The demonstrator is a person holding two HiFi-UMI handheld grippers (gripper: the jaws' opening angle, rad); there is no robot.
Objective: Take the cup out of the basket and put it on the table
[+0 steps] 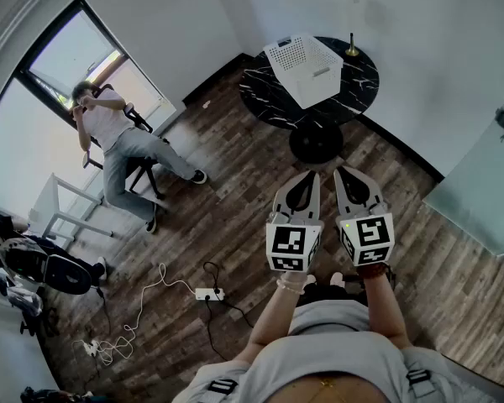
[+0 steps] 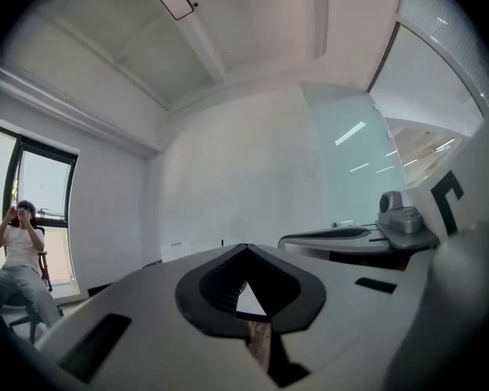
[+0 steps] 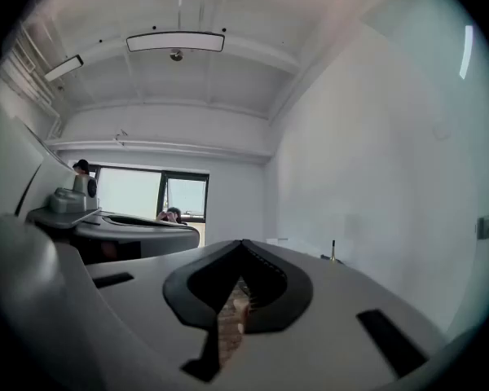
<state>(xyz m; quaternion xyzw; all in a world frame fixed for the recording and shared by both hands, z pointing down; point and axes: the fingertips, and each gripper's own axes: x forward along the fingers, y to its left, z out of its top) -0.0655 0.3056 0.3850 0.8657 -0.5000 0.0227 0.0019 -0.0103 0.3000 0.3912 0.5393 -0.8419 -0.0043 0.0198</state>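
Observation:
A white perforated basket [image 1: 304, 67] stands on a round black marble table [image 1: 353, 91] at the far end of the room. No cup shows; the basket's inside is hidden from here. My left gripper [image 1: 306, 177] and right gripper [image 1: 343, 173] are held side by side close to my body, well short of the table, both pointing toward it. Each is shut with nothing between its jaws. In the left gripper view the left gripper [image 2: 244, 248] has its tips meeting, and the right gripper [image 3: 243, 243] looks the same in its own view.
A slim brass stand [image 1: 351, 48] sits on the table behind the basket. A person sits on a chair [image 1: 118, 137] by the window at left. A power strip with cables [image 1: 208, 293] lies on the wooden floor. A glass partition [image 1: 479, 196] stands at right.

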